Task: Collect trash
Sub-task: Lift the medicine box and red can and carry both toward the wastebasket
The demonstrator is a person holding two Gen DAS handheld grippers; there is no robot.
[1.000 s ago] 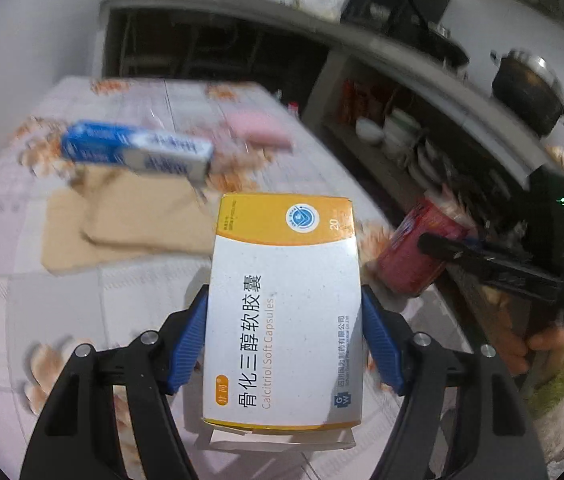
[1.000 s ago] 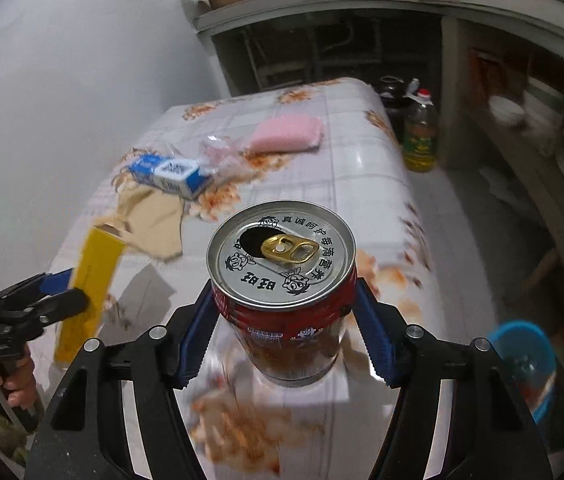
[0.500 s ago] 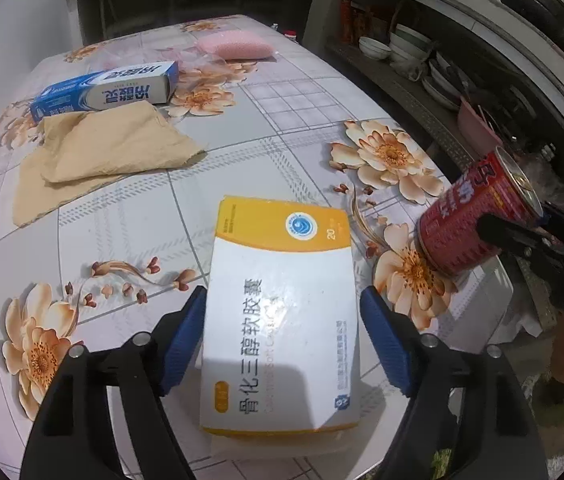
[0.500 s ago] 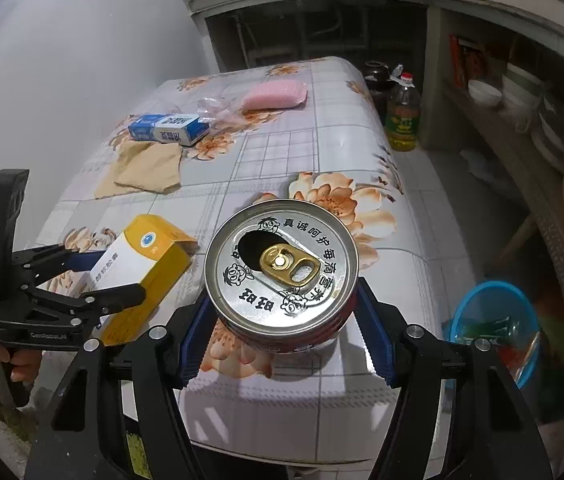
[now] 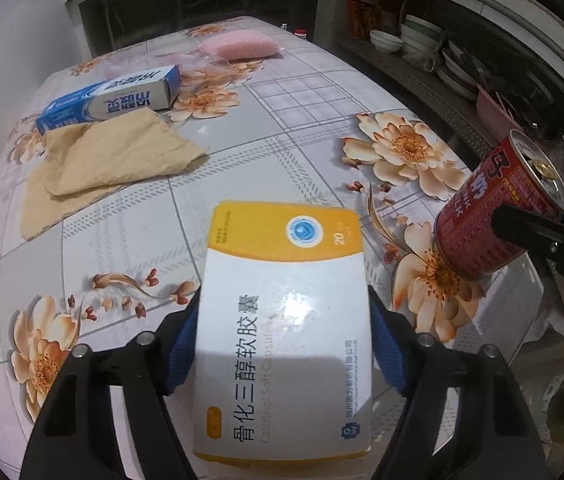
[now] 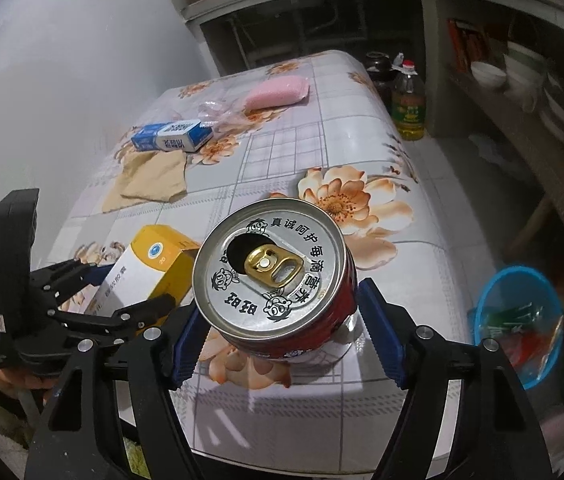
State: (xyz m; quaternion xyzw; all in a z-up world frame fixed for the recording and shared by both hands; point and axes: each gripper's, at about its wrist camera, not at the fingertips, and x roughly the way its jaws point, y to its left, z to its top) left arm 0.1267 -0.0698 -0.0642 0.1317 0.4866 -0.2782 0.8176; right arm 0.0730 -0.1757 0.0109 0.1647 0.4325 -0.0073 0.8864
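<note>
My left gripper (image 5: 282, 344) is shut on a yellow and white medicine box (image 5: 284, 320), held above the near end of the flowered table (image 5: 290, 128). The box and left gripper also show in the right wrist view (image 6: 142, 276). My right gripper (image 6: 278, 336) is shut on an opened red drink can (image 6: 270, 268), held above the table's near right corner. The can shows in the left wrist view (image 5: 494, 208). A blue trash bin (image 6: 522, 324) with wrappers inside stands on the floor to the right of the table.
On the table lie a blue and white box (image 5: 114, 96), a tan cloth (image 5: 110, 160), a pink sponge (image 5: 242, 44) and a clear wrapper (image 6: 214, 114). An oil bottle (image 6: 408, 100) stands on the floor by the far end. Shelves with bowls (image 5: 410, 36) run along the right.
Both grippers have pulled back towards the near end of the table, carrying the box and the can. The blue bin has come into the right wrist view.
</note>
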